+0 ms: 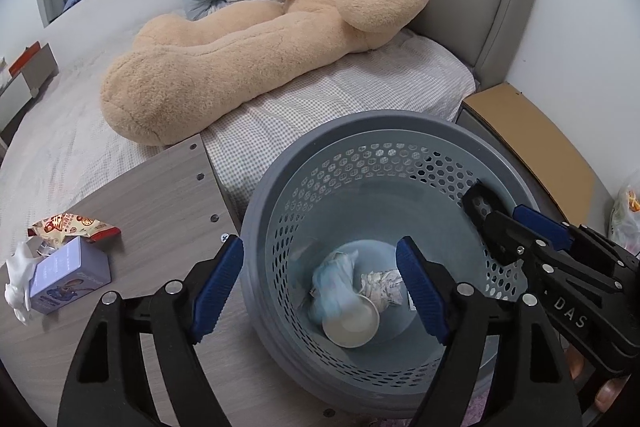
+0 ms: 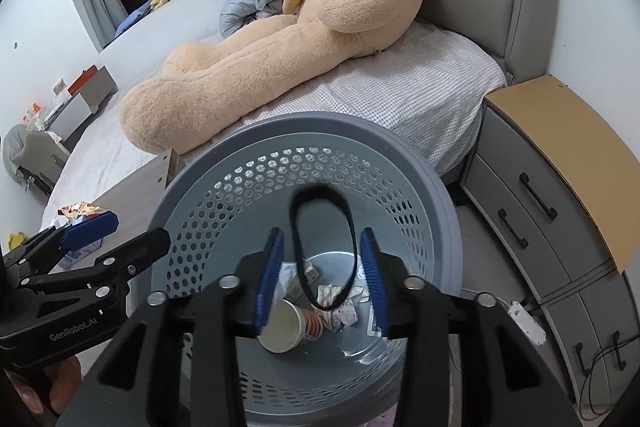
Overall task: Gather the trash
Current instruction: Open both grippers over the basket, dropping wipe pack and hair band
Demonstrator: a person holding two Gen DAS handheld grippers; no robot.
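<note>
A grey perforated trash basket (image 1: 280, 187) stands beside the wooden table; it also shows in the right wrist view (image 2: 420, 163). Inside lie a paper cup (image 1: 352, 319), a blue mask (image 1: 332, 279) and crumpled paper (image 1: 380, 285). My left gripper (image 1: 320, 291) is open and straddles the basket's left rim. My right gripper (image 2: 322, 275) is open over the basket, and a black elastic loop (image 2: 324, 247), blurred, hangs free between its fingers. The right gripper also shows in the left wrist view (image 1: 496, 207). On the table lie a snack wrapper (image 1: 72, 225), a small purple box (image 1: 70, 275) and a white tissue (image 1: 18, 279).
A large plush bear (image 1: 256, 39) lies on the bed (image 1: 360, 95) behind the basket. A grey nightstand (image 2: 560, 195) with drawers stands at the right, a white device (image 2: 526, 321) and cables on the floor by it. The wooden table (image 1: 160, 195) is at the left.
</note>
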